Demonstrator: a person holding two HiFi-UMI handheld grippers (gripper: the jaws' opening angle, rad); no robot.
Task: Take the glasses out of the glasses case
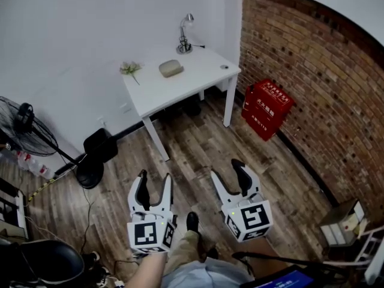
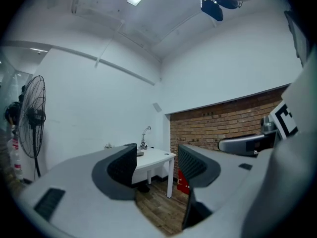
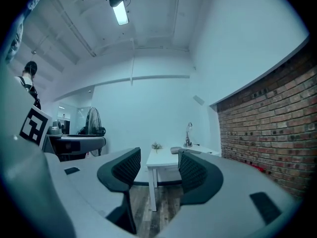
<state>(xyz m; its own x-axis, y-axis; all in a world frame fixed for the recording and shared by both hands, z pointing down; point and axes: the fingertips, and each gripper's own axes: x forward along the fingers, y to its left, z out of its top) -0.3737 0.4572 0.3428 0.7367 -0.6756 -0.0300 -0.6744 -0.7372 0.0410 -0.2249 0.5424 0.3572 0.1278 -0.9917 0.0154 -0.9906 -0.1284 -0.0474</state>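
Standing nearest, just behind and between the two claws, is the person's dark shoe (image 1: 192,221) on the plank floor (image 1: 198,146). The left claw (image 1: 155,179) is released: its two dark-padded jaws stand wide apart with only floor and room showing between them. The right claw (image 1: 225,168), beside it and a little further forward, is likewise released and holds nothing.

Both point level across open floor toward a white desk (image 1: 157,93), which stands well ahead of them against the white wall. The glasses case (image 1: 171,68), a greyish oval that looks closed, lies on the desk top near the back, well apart from either claw. Left of the case lies a small sprig of flowers (image 1: 130,69). Behind the case a silver lamp (image 1: 185,38) stands at the wall.

Ahead and to the right of the right claw, a red box (image 1: 267,108) sits against the brick wall (image 1: 324,71). Off to the left of the left claw stands a black fan (image 1: 24,128).
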